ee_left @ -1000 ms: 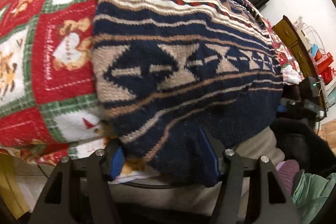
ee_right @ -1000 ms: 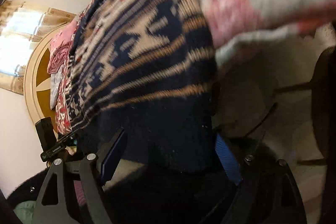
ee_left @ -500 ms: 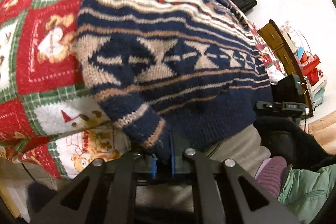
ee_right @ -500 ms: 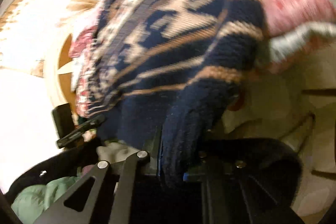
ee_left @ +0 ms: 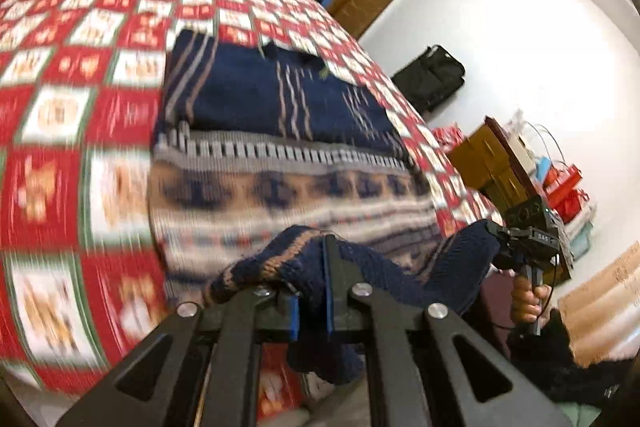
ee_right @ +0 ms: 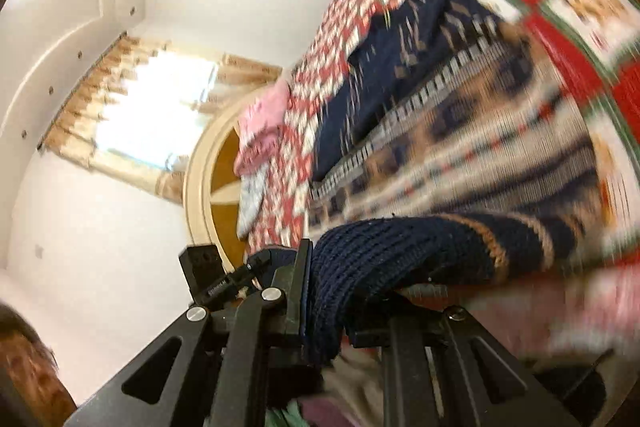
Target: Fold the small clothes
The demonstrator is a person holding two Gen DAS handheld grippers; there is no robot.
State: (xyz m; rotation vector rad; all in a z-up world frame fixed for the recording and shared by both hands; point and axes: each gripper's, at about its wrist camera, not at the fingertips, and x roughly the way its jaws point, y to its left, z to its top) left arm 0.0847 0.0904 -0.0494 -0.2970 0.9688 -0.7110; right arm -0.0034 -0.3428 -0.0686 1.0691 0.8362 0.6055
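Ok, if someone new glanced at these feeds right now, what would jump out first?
The navy patterned sweater spread mid-bed, its near hem pinched up by both grippers: the left gripper and the right gripper are each shut on it. Next comes the red patchwork bedspread under it, filling the left of the left wrist view.

Each camera sat close behind its own gripper, looking forward and down across the red patchwork bedspread. Both views shared the navy-and-tan patterned knitted sweater; the left view also caught the right gripper.
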